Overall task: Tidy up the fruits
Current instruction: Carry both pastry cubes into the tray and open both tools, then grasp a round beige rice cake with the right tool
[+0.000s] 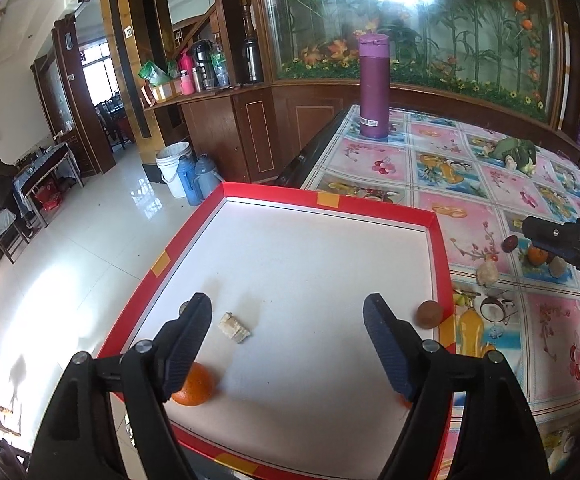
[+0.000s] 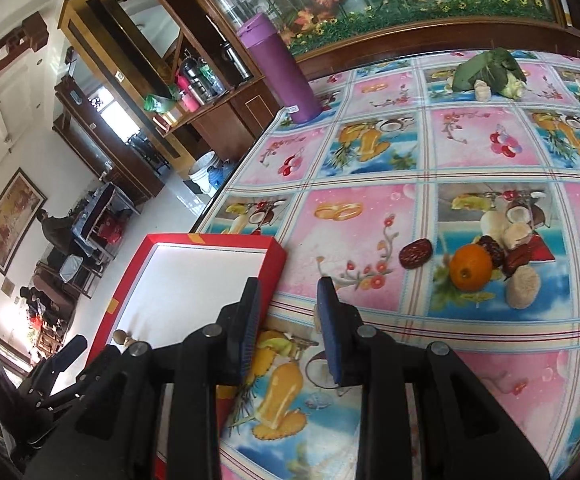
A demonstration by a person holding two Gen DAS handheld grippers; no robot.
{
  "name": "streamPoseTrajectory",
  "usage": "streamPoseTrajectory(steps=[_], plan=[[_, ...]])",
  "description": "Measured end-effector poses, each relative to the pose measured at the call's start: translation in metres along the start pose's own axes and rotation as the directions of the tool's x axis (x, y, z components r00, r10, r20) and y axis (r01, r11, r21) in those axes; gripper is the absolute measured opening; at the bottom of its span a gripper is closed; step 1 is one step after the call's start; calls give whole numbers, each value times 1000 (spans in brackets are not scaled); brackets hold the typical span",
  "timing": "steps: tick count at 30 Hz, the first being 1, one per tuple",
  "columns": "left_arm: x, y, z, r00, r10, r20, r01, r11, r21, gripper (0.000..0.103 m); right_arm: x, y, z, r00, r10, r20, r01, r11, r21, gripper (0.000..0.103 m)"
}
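Note:
A red-rimmed box [image 1: 436, 224] with a white floor lies on the table's left edge; it also shows in the right wrist view [image 2: 276, 256]. In it are an orange [image 1: 198, 386], a pale chunk [image 1: 234, 327] and a brown round fruit [image 1: 430, 313]. My left gripper [image 1: 288, 344] is open and empty above the box. My right gripper [image 2: 288, 312] is open and empty above the table beside the box. On the table lie an orange [image 2: 470, 267], a dark red date [image 2: 414, 255], more dates [image 2: 494, 250] and pale chunks [image 2: 524, 288].
A purple flask [image 1: 374, 86] stands at the table's far left corner. A leafy cauliflower [image 2: 490, 70] lies at the far side. The patterned tablecloth [image 2: 390, 152] covers the table. The floor drops off left of the box.

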State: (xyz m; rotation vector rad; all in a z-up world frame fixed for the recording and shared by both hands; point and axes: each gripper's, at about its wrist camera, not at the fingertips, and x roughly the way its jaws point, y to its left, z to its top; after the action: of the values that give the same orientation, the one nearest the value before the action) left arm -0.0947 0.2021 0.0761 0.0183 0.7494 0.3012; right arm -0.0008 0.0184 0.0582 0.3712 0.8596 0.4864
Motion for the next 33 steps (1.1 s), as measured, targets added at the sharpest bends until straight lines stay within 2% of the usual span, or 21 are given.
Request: streamPoseTrajectory(steps=[7, 10, 15, 18, 20, 21, 22, 23, 27, 29, 30, 31, 33], plan=[[5, -20, -1, 1000, -4, -18, 5, 999, 36, 79, -30, -49, 7, 998, -21, 53, 17, 996, 84, 31], [10, -25, -1, 999, -5, -35, 6, 999, 33, 79, -33, -63, 5, 999, -7, 42, 1, 991, 133, 31], [13, -29, -2, 999, -13, -49, 15, 999, 41, 79, 1, -36, -5, 997, 27, -66, -24, 999, 49, 31], [13, -23, -4, 999, -8, -49, 10, 999, 31, 79, 27, -15, -14, 993, -1, -120, -2, 1000, -18, 31], [14, -17, -4, 999, -9, -49, 10, 1000, 17, 79, 39, -3, -18, 991, -32, -133, 22, 997, -69, 35], [14, -15, -4, 999, -10, -49, 11, 1000, 12, 79, 44, 2, -19, 989, -57, -133, 45, 994, -95, 38], [15, -13, -4, 999, -11, -47, 12, 1000, 7, 79, 47, 5, -19, 988, -87, -124, 73, 991, -114, 46], [15, -11, -4, 999, -12, -44, 12, 1000, 2, 79, 49, 6, -19, 987, -115, -108, 101, 987, -128, 49], [19, -5, -5, 999, -26, -47, 25, 1000, -13, 79, 60, 3, -19, 980, -159, -119, 142, 979, -144, 49], [21, -3, -6, 998, -32, -50, 32, 999, -18, 79, 62, 3, -19, 978, -182, -104, 165, 974, -158, 45], [22, -2, -7, 998, -35, -53, 34, 999, -22, 79, 63, 4, -20, 974, -203, -99, 184, 967, -175, 34], [23, 0, -7, 998, -36, -55, 35, 999, -26, 79, 63, 5, -20, 972, -214, -97, 194, 963, -189, 29], [25, 5, -8, 998, -39, -55, 37, 999, -39, 79, 60, 5, -21, 973, -212, -87, 193, 964, -183, 29]])
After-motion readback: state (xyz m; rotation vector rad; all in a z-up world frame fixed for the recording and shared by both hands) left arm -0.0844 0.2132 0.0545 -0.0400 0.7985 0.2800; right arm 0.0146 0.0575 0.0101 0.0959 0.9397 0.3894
